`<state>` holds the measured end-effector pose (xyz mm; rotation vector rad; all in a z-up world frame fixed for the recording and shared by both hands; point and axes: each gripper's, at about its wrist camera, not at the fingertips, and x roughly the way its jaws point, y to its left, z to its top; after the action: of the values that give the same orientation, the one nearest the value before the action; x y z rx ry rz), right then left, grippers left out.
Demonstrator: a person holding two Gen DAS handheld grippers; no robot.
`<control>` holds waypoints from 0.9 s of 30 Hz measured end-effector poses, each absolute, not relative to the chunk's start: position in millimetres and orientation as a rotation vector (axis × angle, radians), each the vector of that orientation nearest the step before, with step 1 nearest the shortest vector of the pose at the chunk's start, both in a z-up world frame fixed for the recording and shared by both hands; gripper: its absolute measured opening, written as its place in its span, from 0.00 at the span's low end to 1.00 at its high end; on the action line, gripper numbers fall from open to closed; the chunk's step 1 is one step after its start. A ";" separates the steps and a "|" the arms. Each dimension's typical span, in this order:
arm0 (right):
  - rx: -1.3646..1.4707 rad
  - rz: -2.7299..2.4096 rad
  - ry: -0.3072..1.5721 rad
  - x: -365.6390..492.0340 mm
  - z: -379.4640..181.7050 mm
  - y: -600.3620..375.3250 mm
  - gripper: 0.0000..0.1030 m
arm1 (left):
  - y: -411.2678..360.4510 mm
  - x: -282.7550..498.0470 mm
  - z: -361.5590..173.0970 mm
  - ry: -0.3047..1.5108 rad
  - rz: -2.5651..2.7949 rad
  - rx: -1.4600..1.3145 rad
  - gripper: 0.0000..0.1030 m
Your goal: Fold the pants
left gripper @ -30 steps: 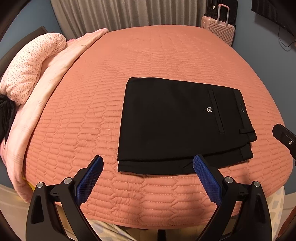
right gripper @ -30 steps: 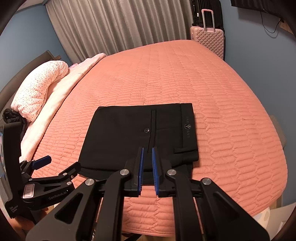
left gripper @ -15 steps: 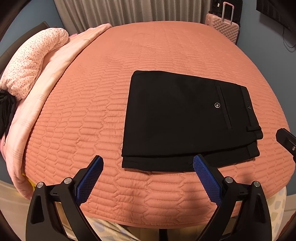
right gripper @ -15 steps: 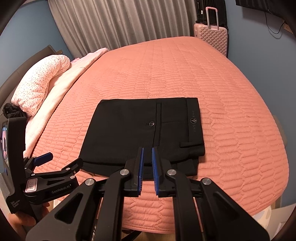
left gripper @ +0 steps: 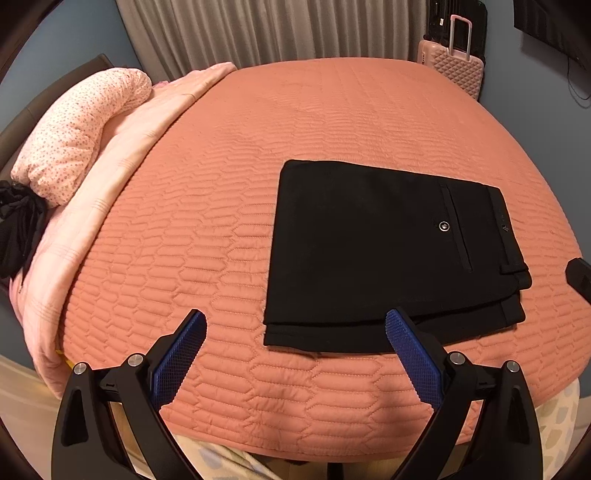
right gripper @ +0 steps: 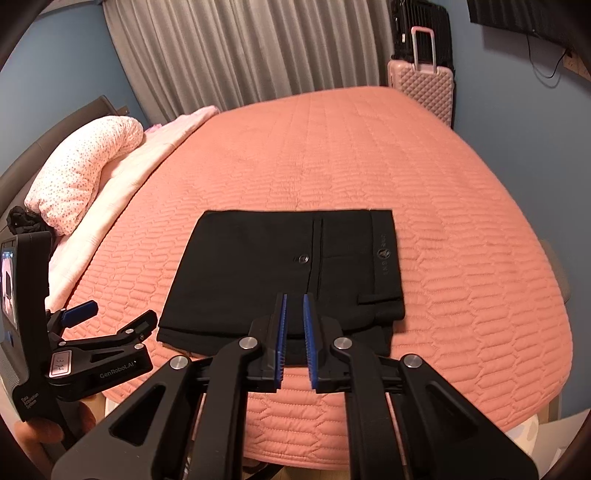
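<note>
A wide bed [right gripper: 369, 155] fills most of the room, covered by a salmon-orange quilted bedspread [left gripper: 332, 122] stitched in long hexagon shapes. Along its left side lies a pale pink folded blanket [left gripper: 122, 173], and on that rests a rolled, speckled pink-and-white pillow [right gripper: 81, 177] beside the dark headboard [right gripper: 74, 118]. Grey pleated curtains [right gripper: 240, 51] hang behind the bed, closed. The walls [right gripper: 517, 103] are blue. At the far right corner a pink hard-shell suitcase [right gripper: 421, 85] stands upright, touching a black one [right gripper: 439, 33] behind it. The light is warm and soft.
</note>
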<state>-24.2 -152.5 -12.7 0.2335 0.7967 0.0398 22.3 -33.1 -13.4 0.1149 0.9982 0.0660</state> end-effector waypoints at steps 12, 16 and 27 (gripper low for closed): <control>0.052 -0.026 0.610 -47.1 10.7 -136.2 0.96 | -43.1 9.4 8.2 0.912 0.031 0.130 0.94; 0.077 -0.036 0.629 -45.4 6.8 -139.3 0.96 | -43.0 7.0 10.4 0.911 0.025 0.119 0.94; 0.100 -0.019 0.692 -39.5 -2.7 -138.0 0.96 | -40.0 4.5 3.0 0.940 0.044 0.122 0.94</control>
<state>-39.5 -138.0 -2.7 0.0997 0.6917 -0.0189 4.5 -40.0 3.0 0.1224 0.9404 0.0440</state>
